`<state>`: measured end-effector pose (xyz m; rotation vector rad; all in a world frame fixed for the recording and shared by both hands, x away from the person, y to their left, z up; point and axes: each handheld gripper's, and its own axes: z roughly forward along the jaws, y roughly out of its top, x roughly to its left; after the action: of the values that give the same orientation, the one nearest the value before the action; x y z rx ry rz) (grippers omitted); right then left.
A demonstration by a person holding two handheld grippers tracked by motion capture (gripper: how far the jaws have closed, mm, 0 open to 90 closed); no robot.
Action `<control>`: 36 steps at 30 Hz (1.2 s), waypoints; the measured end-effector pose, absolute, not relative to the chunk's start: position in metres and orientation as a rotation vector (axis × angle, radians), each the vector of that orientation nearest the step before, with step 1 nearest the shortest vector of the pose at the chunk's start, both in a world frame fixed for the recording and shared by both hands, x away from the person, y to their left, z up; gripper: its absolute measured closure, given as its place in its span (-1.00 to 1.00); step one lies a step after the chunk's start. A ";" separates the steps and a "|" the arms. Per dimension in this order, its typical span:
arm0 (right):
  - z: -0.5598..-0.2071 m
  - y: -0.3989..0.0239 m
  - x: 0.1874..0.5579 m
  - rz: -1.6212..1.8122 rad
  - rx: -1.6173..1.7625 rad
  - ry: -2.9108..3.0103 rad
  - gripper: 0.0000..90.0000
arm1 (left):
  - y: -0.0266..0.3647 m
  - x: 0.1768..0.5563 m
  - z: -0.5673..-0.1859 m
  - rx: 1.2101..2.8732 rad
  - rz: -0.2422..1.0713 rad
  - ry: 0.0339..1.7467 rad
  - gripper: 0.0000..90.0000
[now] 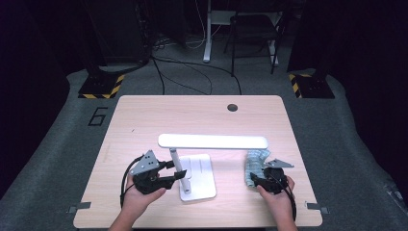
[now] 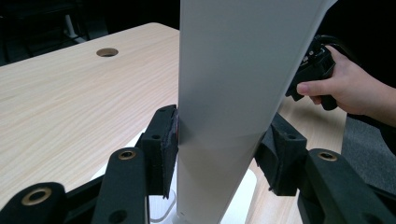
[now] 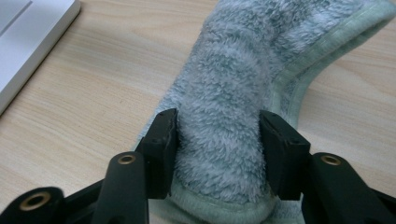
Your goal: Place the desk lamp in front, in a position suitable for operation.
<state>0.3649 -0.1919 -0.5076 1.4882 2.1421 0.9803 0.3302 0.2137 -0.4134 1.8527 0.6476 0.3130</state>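
A white desk lamp [image 1: 192, 163] stood near the front of the wooden table [image 1: 144, 115]. The left gripper [image 1: 169, 173] squeezed its thin post. On the right lay a fluffy grey-green cloth [image 3: 224, 107], bunched between the right gripper's [image 1: 256, 179] pads, which pressed it. A "6" [image 1: 97, 116] marked the floor.

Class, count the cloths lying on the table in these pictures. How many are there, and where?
1. The grey-green fluffy cloth lies folded on the table's right side, between the right gripper's jaws, beside the lamp.
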 end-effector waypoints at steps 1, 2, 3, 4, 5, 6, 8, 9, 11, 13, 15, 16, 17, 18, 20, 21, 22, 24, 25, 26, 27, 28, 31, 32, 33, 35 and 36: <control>-0.508 -0.193 0.365 0.993 1.497 2.137 0.19 | 0.213 0.330 -0.413 1.851 0.316 0.649 0.16; -0.508 -0.194 0.366 0.996 1.500 2.137 0.20 | 0.213 0.330 -0.413 1.851 0.315 0.649 0.16; -0.508 -0.194 0.366 1.002 1.496 2.132 0.20 | 0.214 0.330 -0.413 1.853 0.313 0.648 0.16; -0.507 -0.193 0.365 0.990 1.500 2.136 0.20 | 0.213 0.330 -0.413 1.853 0.315 0.649 0.16; -0.508 -0.193 0.365 0.987 1.491 2.127 0.20 | 0.213 0.330 -0.413 1.852 0.315 0.649 0.16; -0.508 -0.192 0.365 0.986 1.474 2.121 0.20 | 0.213 0.330 -0.413 1.853 0.315 0.649 0.16; -0.506 -0.189 0.364 0.963 1.475 2.121 0.20 | 0.214 0.330 -0.413 1.854 0.314 0.649 0.16; -0.506 -0.188 0.364 0.940 1.445 2.137 0.20 | 0.213 0.330 -0.413 1.853 0.315 0.649 0.16; -0.506 -0.185 0.363 0.941 1.436 2.122 0.20 | 0.214 0.330 -0.413 1.858 0.321 0.645 0.16; -0.504 -0.182 0.363 0.927 1.438 2.126 0.21 | 0.214 0.330 -0.413 1.861 0.322 0.647 0.16; -0.504 -0.182 0.363 0.934 1.411 2.152 0.21 | 0.214 0.330 -0.413 1.862 0.312 0.649 0.16; -0.505 -0.181 0.362 0.948 1.406 2.157 0.21 | 0.214 0.330 -0.412 1.866 0.318 0.646 0.16; -0.506 -0.181 0.362 0.956 1.395 2.160 0.22 | 0.214 0.330 -0.412 1.864 0.323 0.648 0.16; -0.505 -0.180 0.362 0.960 1.393 2.164 0.25 | 0.213 0.329 -0.413 1.860 0.332 0.649 0.17; -0.506 -0.178 0.362 1.004 1.410 2.162 0.29 | 0.213 0.329 -0.413 1.856 0.332 0.648 0.17; -0.506 -0.177 0.361 1.008 1.420 2.165 0.32 | 0.213 0.329 -0.413 1.855 0.334 0.649 0.17; -0.505 -0.177 0.361 1.009 1.426 2.165 0.36 | 0.213 0.329 -0.413 1.855 0.332 0.649 0.17; -0.505 -0.178 0.361 1.029 1.429 2.157 0.44 | 0.213 0.329 -0.413 1.855 0.334 0.649 0.17; -0.504 -0.178 0.360 1.028 1.423 2.162 0.47 | 0.213 0.329 -0.413 1.853 0.334 0.648 0.17; -0.503 -0.178 0.360 1.025 1.416 2.157 0.48 | 0.213 0.329 -0.413 1.852 0.335 0.647 0.17; -0.503 -0.178 0.360 1.032 1.410 2.153 0.51 | 0.213 0.328 -0.413 1.861 0.329 0.644 0.17; -0.502 -0.177 0.359 1.043 1.420 2.148 0.52 | 0.213 0.328 -0.413 1.861 0.330 0.644 0.18; -0.497 -0.176 0.357 1.088 1.407 2.146 0.54 | 0.213 0.328 -0.413 1.855 0.335 0.649 0.18; -0.495 -0.175 0.356 1.095 1.395 2.144 0.55 | 0.212 0.328 -0.413 1.850 0.340 0.652 0.18; -0.492 -0.172 0.354 1.123 1.396 2.141 0.55 | 0.212 0.327 -0.414 1.844 0.330 0.660 0.18; -0.486 -0.163 0.350 1.154 1.351 2.153 0.55 | 0.211 0.327 -0.413 1.848 0.332 0.654 0.18; -0.483 -0.157 0.347 1.161 1.335 2.166 0.55 | 0.211 0.326 -0.412 1.861 0.330 0.650 0.18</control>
<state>0.3468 -0.1566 -0.4826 1.3354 2.1663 1.1609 0.3262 0.2107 -0.4125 1.8608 0.6503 0.3296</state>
